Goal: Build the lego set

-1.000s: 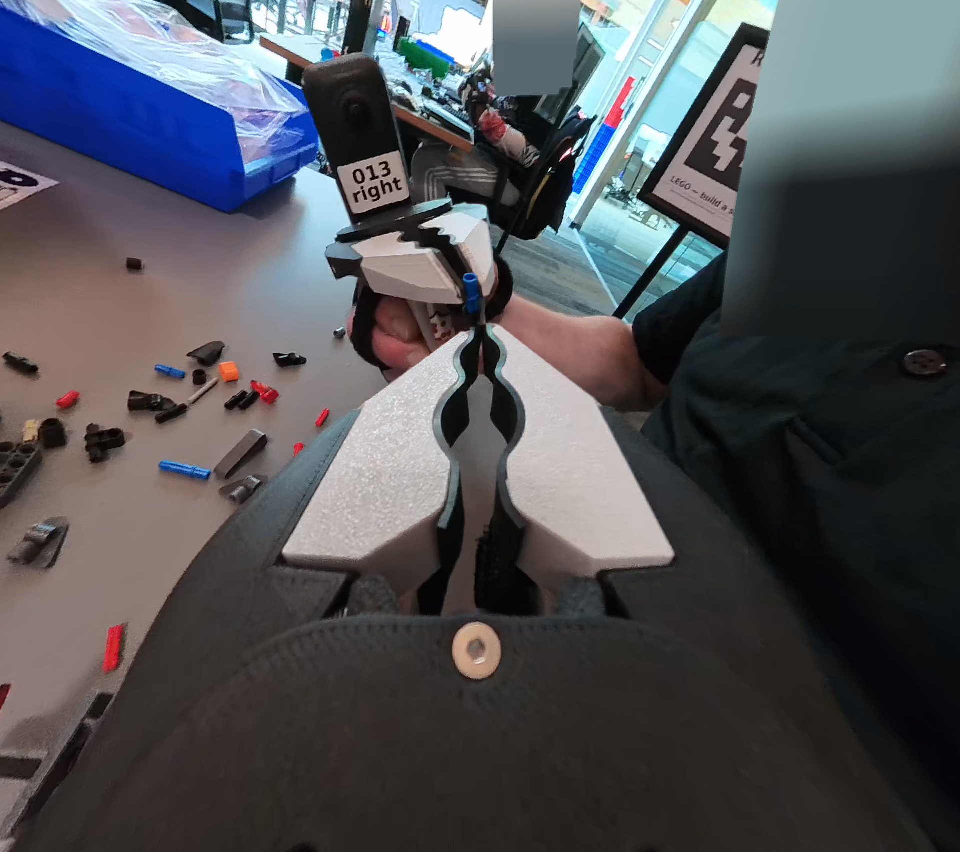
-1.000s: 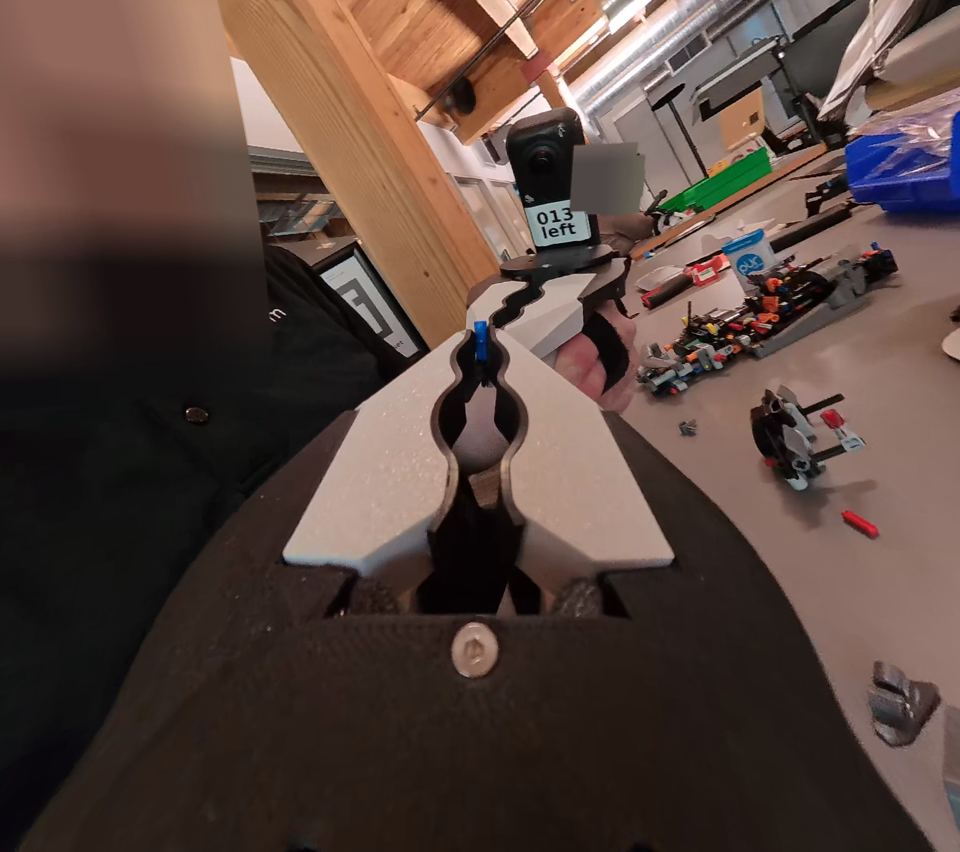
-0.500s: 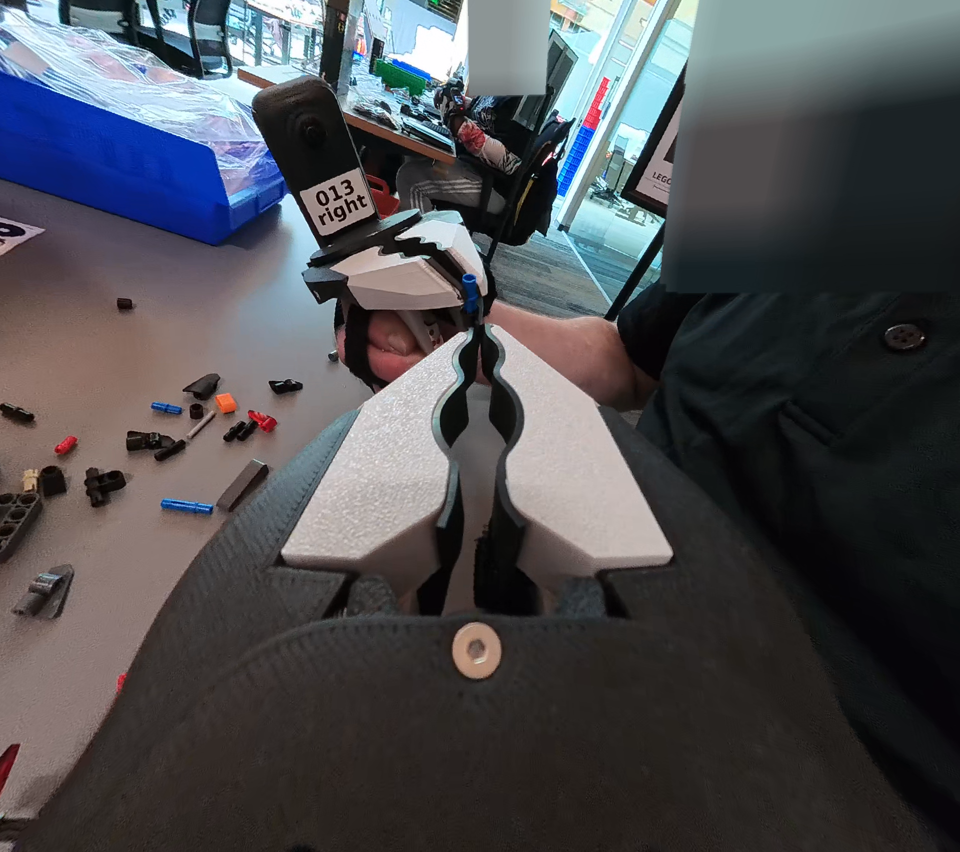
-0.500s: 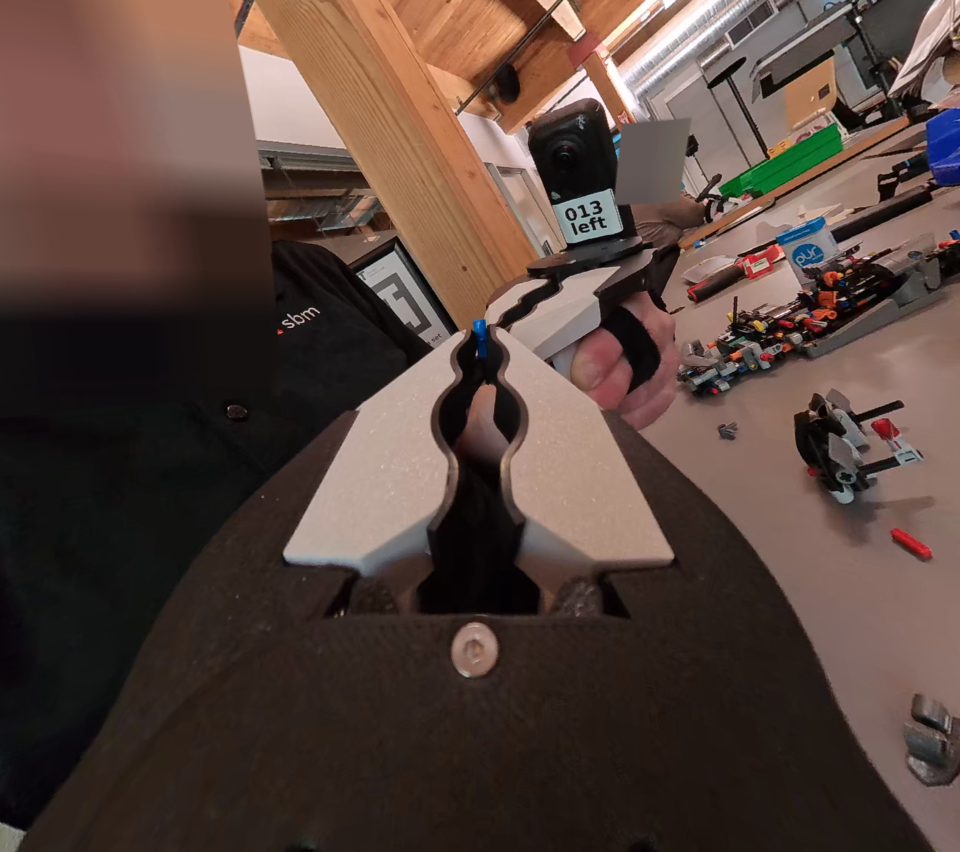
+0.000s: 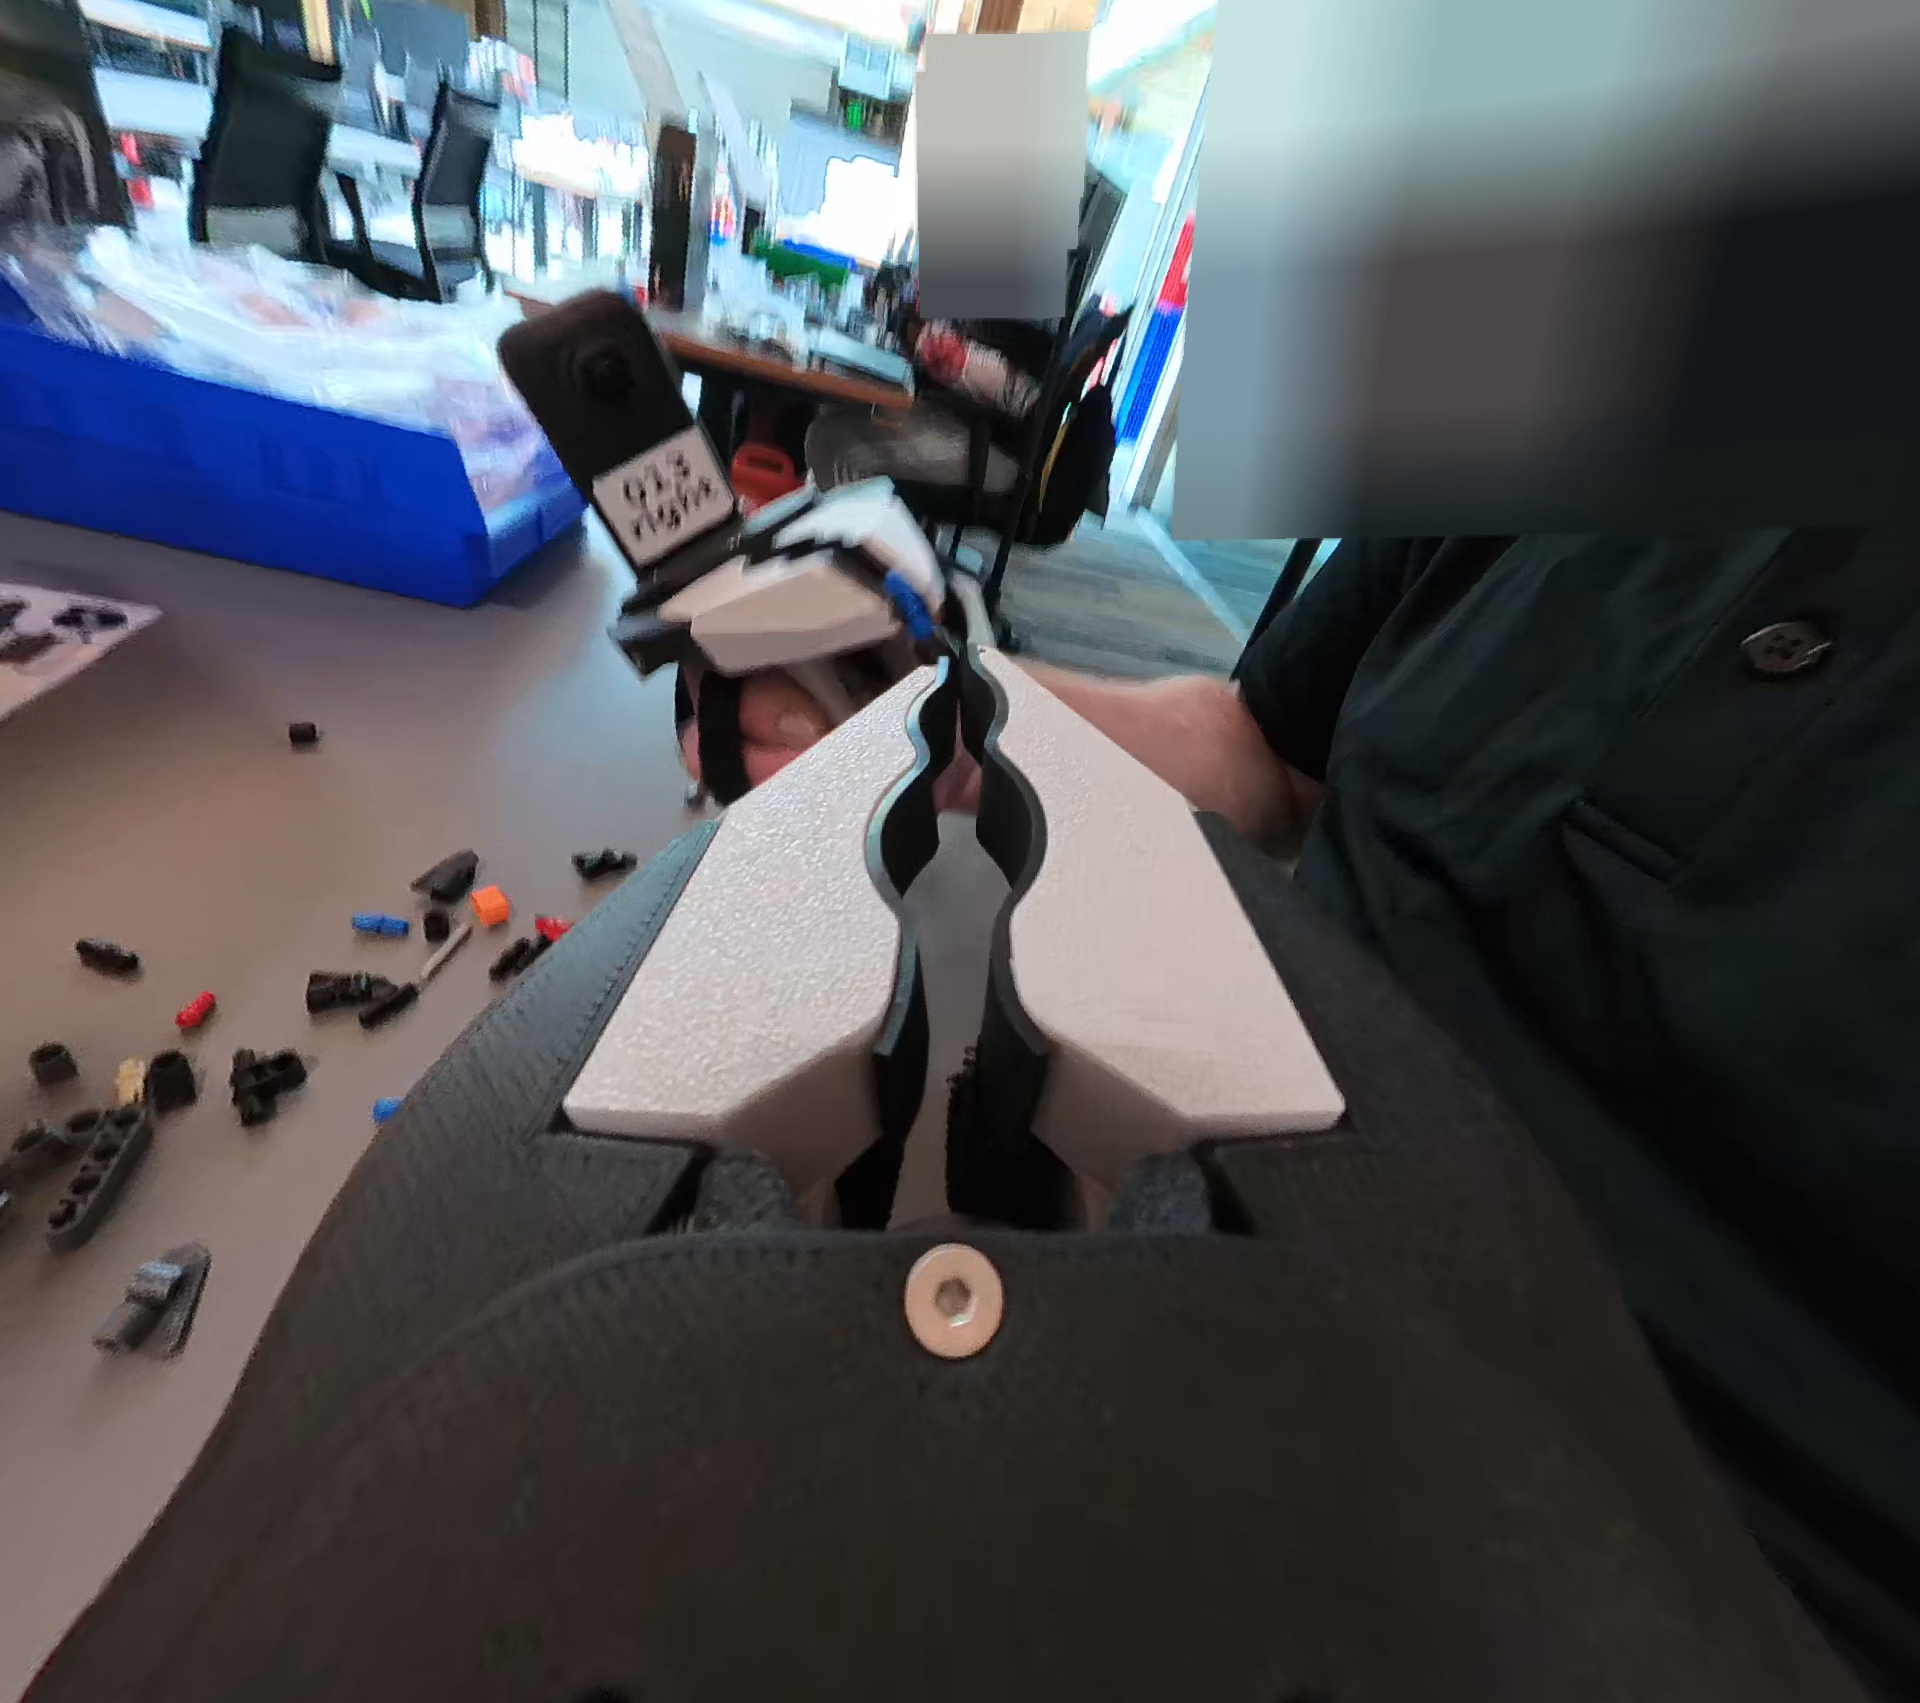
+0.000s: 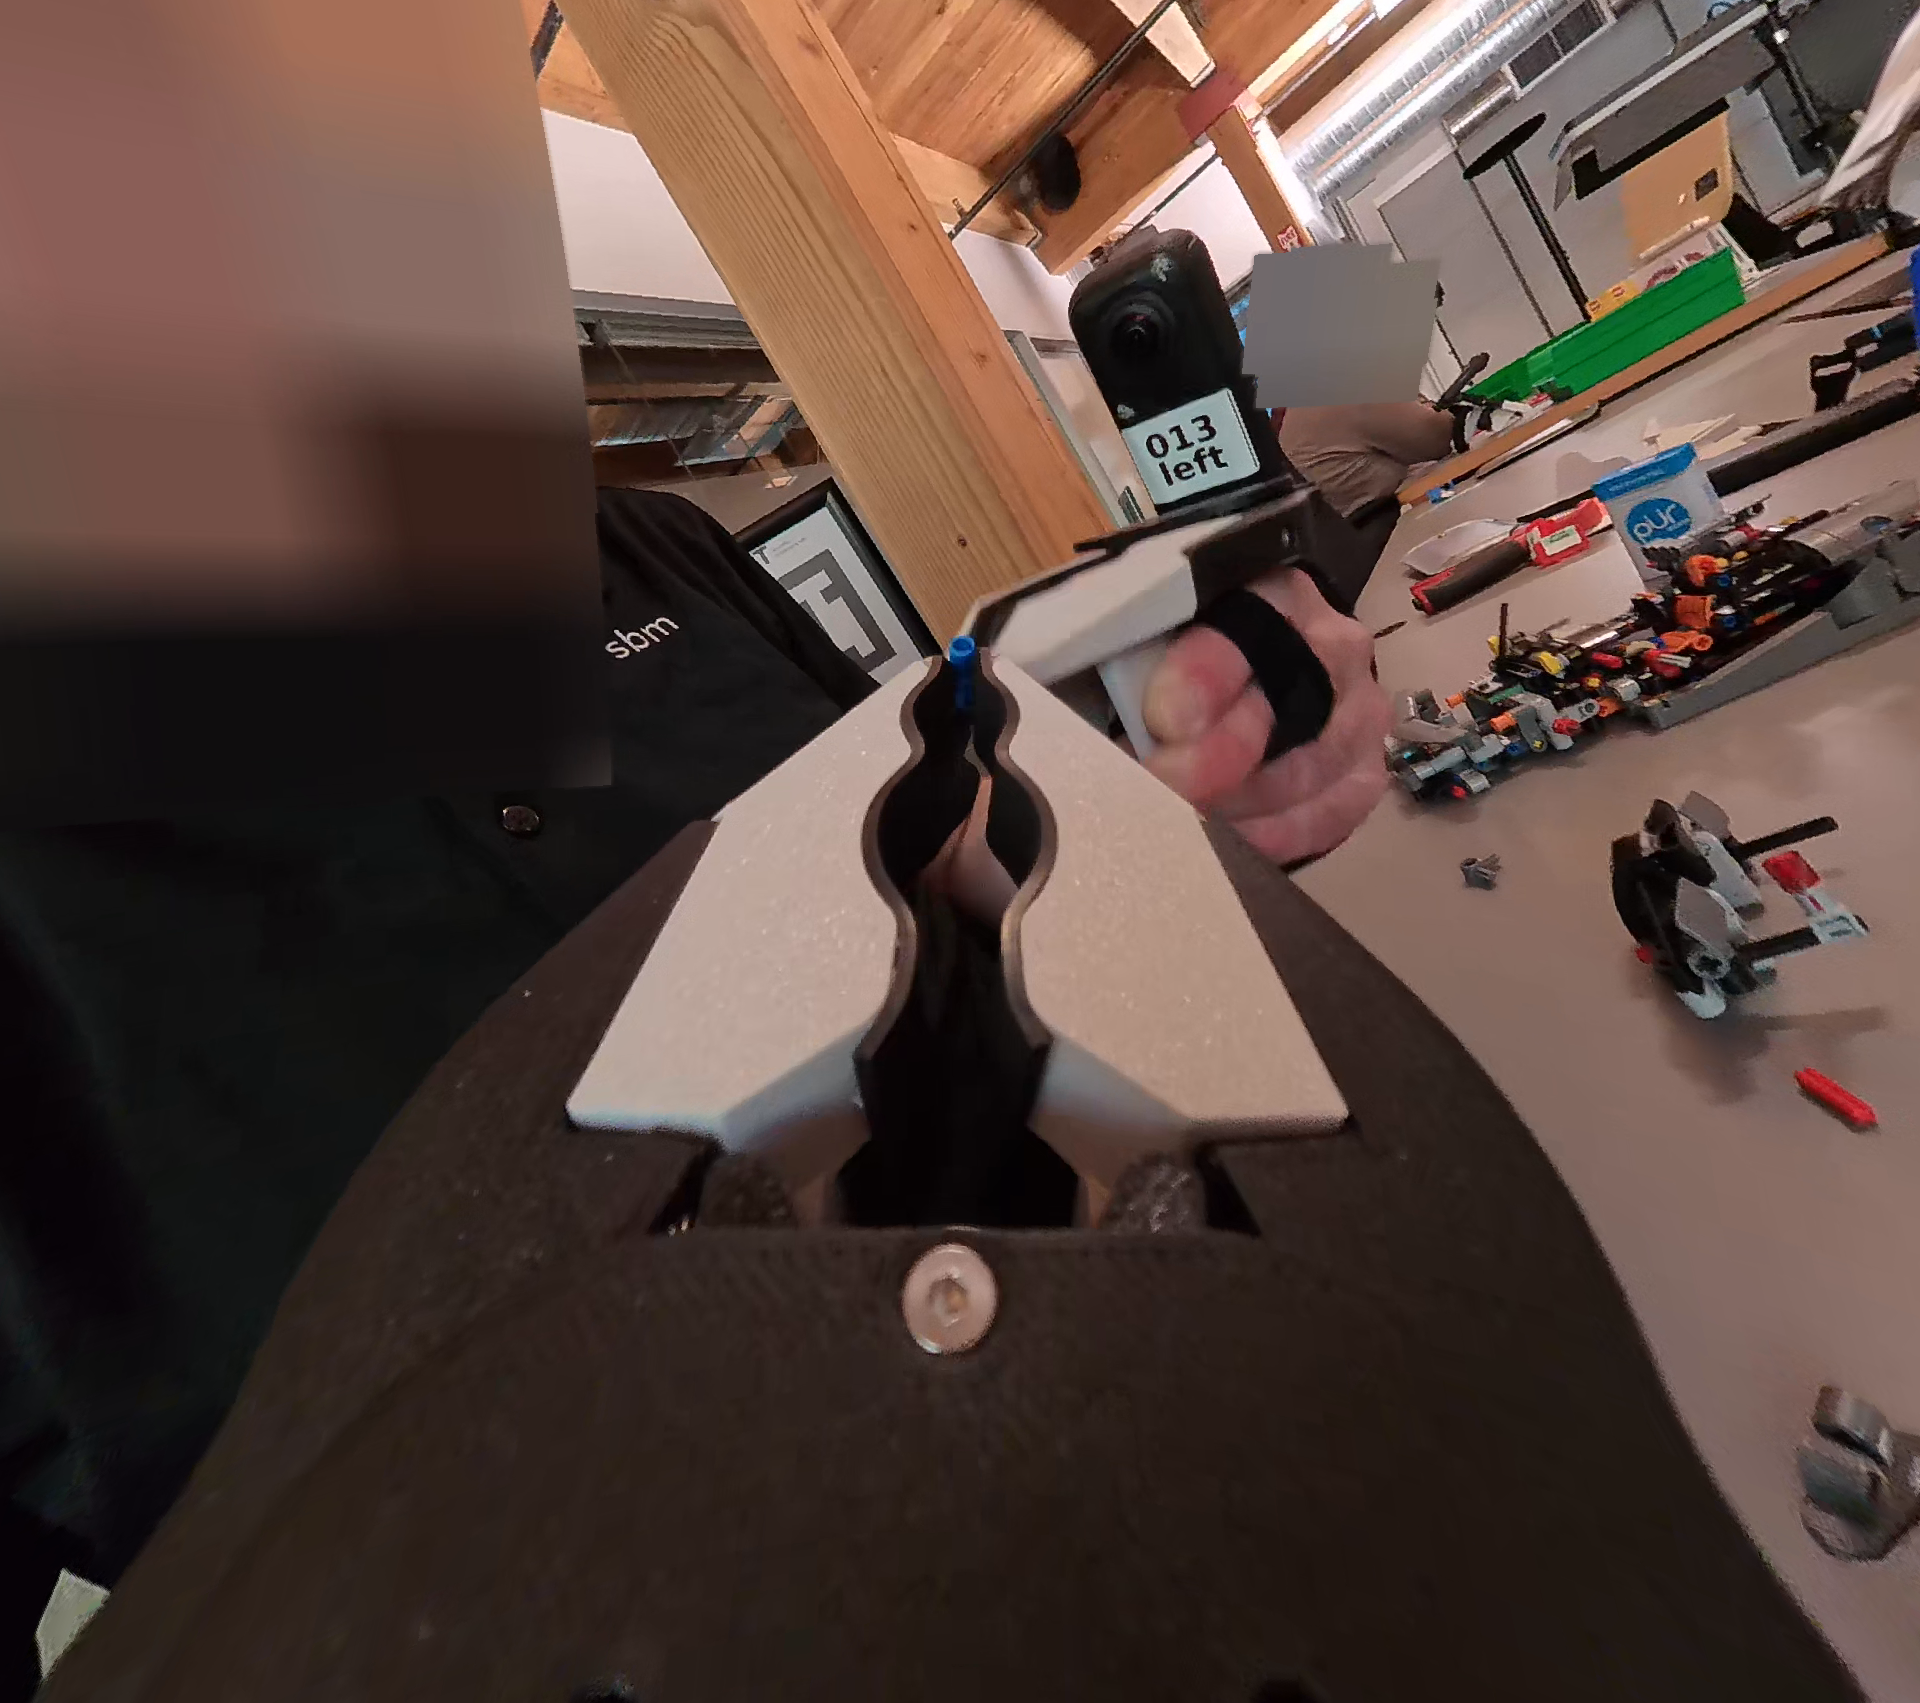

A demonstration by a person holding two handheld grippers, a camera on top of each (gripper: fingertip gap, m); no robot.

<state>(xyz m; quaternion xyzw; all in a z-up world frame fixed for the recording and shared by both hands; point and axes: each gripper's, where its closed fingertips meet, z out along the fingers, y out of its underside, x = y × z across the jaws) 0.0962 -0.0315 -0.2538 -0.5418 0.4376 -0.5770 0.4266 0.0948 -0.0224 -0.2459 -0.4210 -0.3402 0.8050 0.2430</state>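
Note:
My right gripper point(image 6: 964, 671) is shut on a small blue pin point(image 6: 964, 666), which stands upright between its tips, raised above the grey table point(image 6: 1558, 1186). My left gripper point(image 5: 961, 674) is shut, and I see nothing between its tips. In the right wrist view the left gripper point(image 6: 977, 614) is side-on, its tip just above and right of the pin. In the left wrist view the right gripper point(image 5: 914, 604) holds the blue pin point(image 5: 904, 599) just up-left of my left tips. Both are close to a person's dark shirt.
Loose black, red, blue and orange pieces point(image 5: 343, 978) lie on the table at left, with a blue bin point(image 5: 260, 469) behind. A small part-built model point(image 6: 1704, 915), a long colourful assembly point(image 6: 1662, 656), a red pin point(image 6: 1834, 1108) and a grey piece point(image 6: 1860, 1487) lie on the right. Both grippers' tips are close together, under 4 cm apart. Both grippers' tips are roughly 20 centimeters from the grey piece point(image 6: 1860, 1487).
Both grippers have tilted upward and turned relative to each other. The left gripper now shows side-on, shifted right of the pin. The blue pin stays in the right gripper.

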